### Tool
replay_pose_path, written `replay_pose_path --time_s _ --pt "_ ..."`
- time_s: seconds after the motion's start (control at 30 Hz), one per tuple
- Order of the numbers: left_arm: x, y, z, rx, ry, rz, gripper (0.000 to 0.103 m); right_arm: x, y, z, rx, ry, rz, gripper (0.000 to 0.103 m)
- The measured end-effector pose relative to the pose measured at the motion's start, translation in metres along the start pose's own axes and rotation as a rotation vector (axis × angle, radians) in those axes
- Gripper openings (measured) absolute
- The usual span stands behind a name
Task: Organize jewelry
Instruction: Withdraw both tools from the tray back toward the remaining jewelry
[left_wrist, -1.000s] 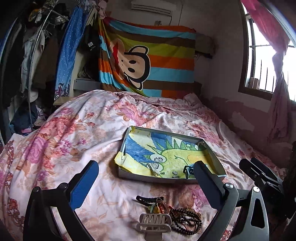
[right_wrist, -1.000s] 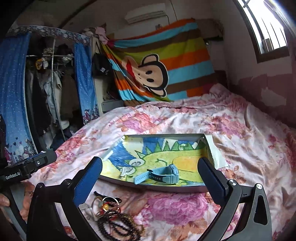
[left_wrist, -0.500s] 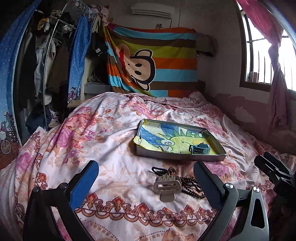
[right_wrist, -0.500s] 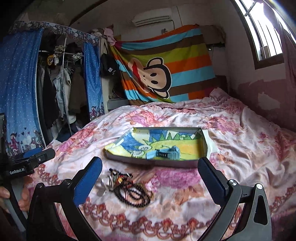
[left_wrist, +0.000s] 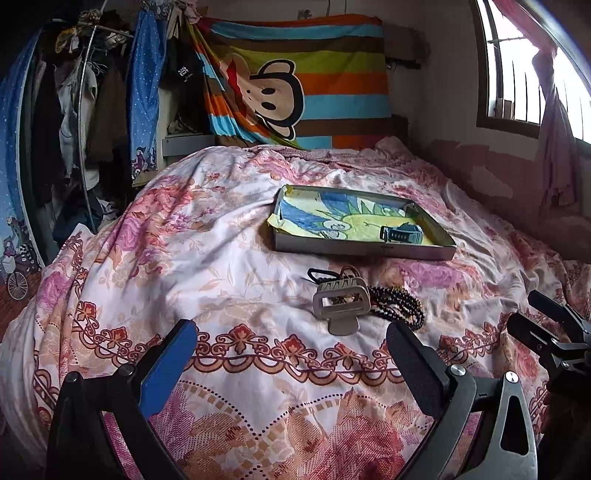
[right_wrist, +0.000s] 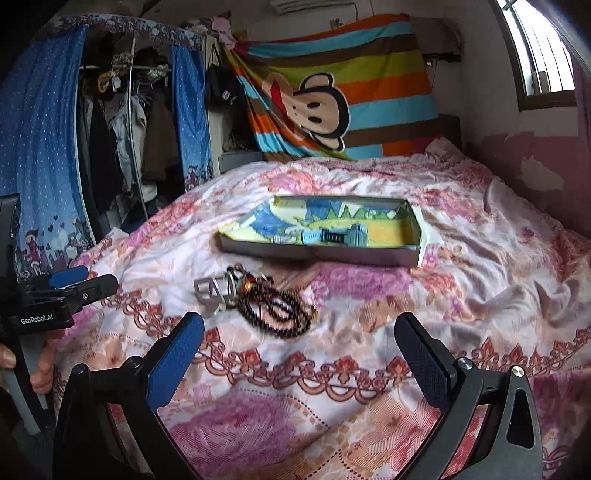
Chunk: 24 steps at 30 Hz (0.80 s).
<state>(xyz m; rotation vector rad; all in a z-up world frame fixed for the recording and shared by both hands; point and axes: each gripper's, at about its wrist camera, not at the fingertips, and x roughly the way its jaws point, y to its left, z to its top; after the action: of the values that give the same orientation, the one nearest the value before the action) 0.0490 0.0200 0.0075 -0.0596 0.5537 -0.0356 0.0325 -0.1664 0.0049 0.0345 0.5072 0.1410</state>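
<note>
A shallow grey tray (left_wrist: 364, 253) (right_wrist: 317, 254) lined with a blue and yellow drawing lies on the floral bedspread. A blue watch (left_wrist: 400, 233) (right_wrist: 334, 236) lies inside it. In front of the tray sit a beige hair claw clip (left_wrist: 340, 302) (right_wrist: 210, 291), a dark bead necklace (left_wrist: 402, 306) (right_wrist: 280, 314) and small rings. My left gripper (left_wrist: 291, 365) is open and empty, well short of the pile. My right gripper (right_wrist: 299, 358) is open and empty, near the beads. Each gripper shows in the other's view (left_wrist: 546, 332) (right_wrist: 62, 291).
The floral bedspread (left_wrist: 221, 258) covers the whole bed. A clothes rack with blue curtains (right_wrist: 122, 122) stands at the left. A striped monkey cloth (left_wrist: 295, 85) hangs at the headboard. A pink wall and window (left_wrist: 517, 74) are at the right.
Both grippers have pulled back from the tray toward the foot of the bed, staying open. The tray and jewelry now look farther away. The items have not moved.
</note>
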Motion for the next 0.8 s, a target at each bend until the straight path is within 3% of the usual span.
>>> replay_pose_path --time_s 0.4,0.8 --pt "0.018 -0.005 -0.007 0.037 0.076 0.016 0.103 0.022 -0.006 -0.005 0.023 0.107 0.015 0.101" --pt "0.071 -0.001 0.018 0.07 0.175 -0.054 0.103 0.071 -0.023 0.011 -0.075 0.223 0.082 0.101"
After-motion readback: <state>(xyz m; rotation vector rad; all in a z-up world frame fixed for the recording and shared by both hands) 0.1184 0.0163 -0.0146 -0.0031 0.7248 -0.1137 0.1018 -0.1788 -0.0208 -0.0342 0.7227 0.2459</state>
